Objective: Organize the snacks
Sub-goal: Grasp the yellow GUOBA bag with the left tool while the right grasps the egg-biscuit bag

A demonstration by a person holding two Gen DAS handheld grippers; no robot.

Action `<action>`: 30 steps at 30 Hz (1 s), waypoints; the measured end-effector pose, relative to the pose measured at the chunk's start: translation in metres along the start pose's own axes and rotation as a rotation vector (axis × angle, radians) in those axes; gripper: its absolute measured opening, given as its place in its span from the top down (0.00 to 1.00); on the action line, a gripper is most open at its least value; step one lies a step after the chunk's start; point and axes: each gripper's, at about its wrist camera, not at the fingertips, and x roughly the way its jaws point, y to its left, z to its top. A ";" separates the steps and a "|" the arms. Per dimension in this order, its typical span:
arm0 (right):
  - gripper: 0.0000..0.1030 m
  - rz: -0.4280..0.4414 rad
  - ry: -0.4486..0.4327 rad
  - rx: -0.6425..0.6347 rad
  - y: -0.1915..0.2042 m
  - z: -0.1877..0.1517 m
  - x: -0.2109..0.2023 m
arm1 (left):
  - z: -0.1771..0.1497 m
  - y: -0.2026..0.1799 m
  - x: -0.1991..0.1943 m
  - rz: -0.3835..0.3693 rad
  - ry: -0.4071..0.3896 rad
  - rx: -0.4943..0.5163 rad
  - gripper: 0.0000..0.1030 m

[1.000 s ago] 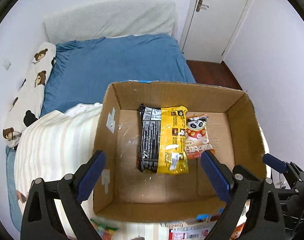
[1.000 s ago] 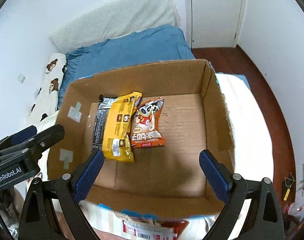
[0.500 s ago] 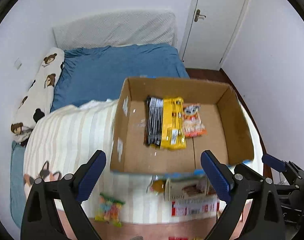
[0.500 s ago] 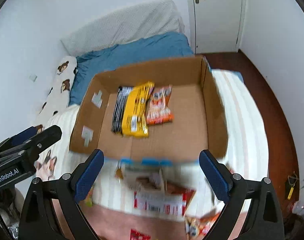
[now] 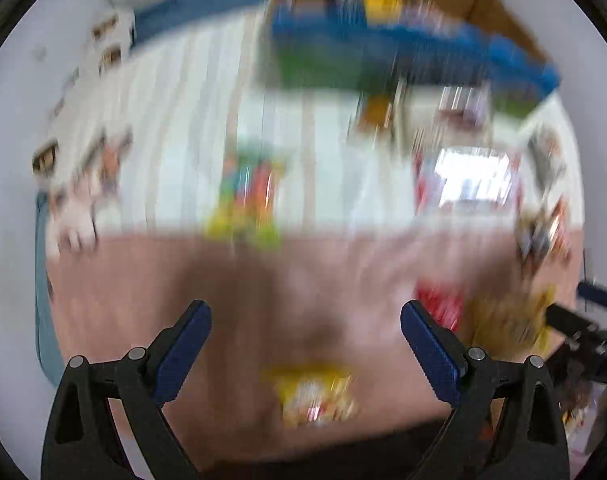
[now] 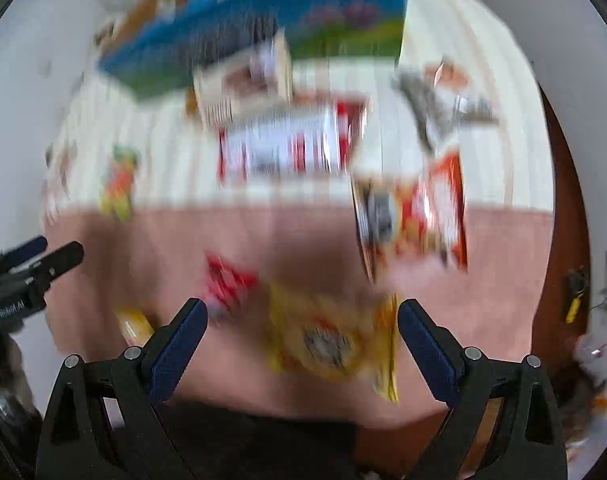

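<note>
Both views are heavily blurred by motion. The cardboard box (image 5: 503,4) with a blue and green outer face (image 6: 263,12) stands at the far end of the bed. Loose snack packs lie in front of it: a red and white pack (image 6: 283,144), an orange and red pack (image 6: 415,220), a yellow pack (image 6: 331,340), a small red pack (image 6: 227,280) and a colourful pack (image 5: 247,188). A small yellow pack (image 5: 315,396) lies under my left gripper (image 5: 305,336), which is open and empty. My right gripper (image 6: 301,334) is open above the yellow pack.
The packs lie on a striped cream blanket (image 5: 175,120) and a pink cover (image 6: 183,232). A bear-print pillow (image 5: 107,40) lies at the far left. Dark wooden floor (image 6: 563,200) runs along the bed's right side.
Both grippers have pulled back from the box and tilted down. The box now sits at the top of the views and the loose packs on the bed have come into view.
</note>
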 end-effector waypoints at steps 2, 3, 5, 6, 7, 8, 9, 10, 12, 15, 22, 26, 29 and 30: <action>0.05 -0.047 0.061 -0.097 0.007 -0.016 0.015 | -0.021 0.007 0.018 -0.008 0.072 -0.018 0.06; 0.05 -0.070 0.075 -0.135 0.011 -0.020 0.021 | -0.033 0.010 0.030 -0.021 0.116 -0.032 0.06; 0.05 -0.132 0.101 -0.264 0.024 -0.027 0.031 | -0.049 0.012 0.047 -0.037 0.177 -0.045 0.06; 0.05 -0.173 0.117 -0.341 0.033 -0.030 0.036 | -0.055 0.012 0.055 -0.034 0.197 -0.048 0.06; 0.05 -0.209 0.127 -0.411 0.042 -0.032 0.041 | -0.060 0.011 0.062 -0.030 0.213 -0.051 0.06; 0.05 -0.247 0.138 -0.486 0.051 -0.035 0.047 | -0.064 0.010 0.068 -0.038 0.227 -0.059 0.06; 0.05 -0.287 0.161 -0.572 0.060 -0.038 0.056 | -0.067 0.009 0.075 -0.047 0.238 -0.068 0.06; 0.05 -0.321 0.180 -0.632 0.066 -0.041 0.065 | -0.070 0.007 0.080 -0.045 0.250 -0.076 0.06; 0.05 -0.397 0.217 -0.743 0.073 -0.046 0.087 | -0.074 0.004 0.090 -0.064 0.264 -0.088 0.06; 0.21 -0.441 0.275 -0.814 0.072 -0.050 0.114 | -0.077 0.000 0.103 -0.075 0.287 -0.100 0.06; 0.42 -0.155 0.202 -0.298 0.022 -0.009 0.108 | -0.071 0.000 0.121 -0.095 0.272 -0.175 0.25; 0.43 0.046 0.104 0.123 -0.022 0.001 0.098 | -0.055 -0.005 0.120 -0.111 0.223 -0.188 0.26; 0.27 0.251 0.115 0.356 -0.048 -0.006 0.102 | -0.037 -0.012 0.114 -0.116 0.181 -0.169 0.26; 0.21 0.275 0.121 0.372 -0.051 -0.007 0.101 | -0.032 -0.014 0.112 -0.123 0.172 -0.164 0.26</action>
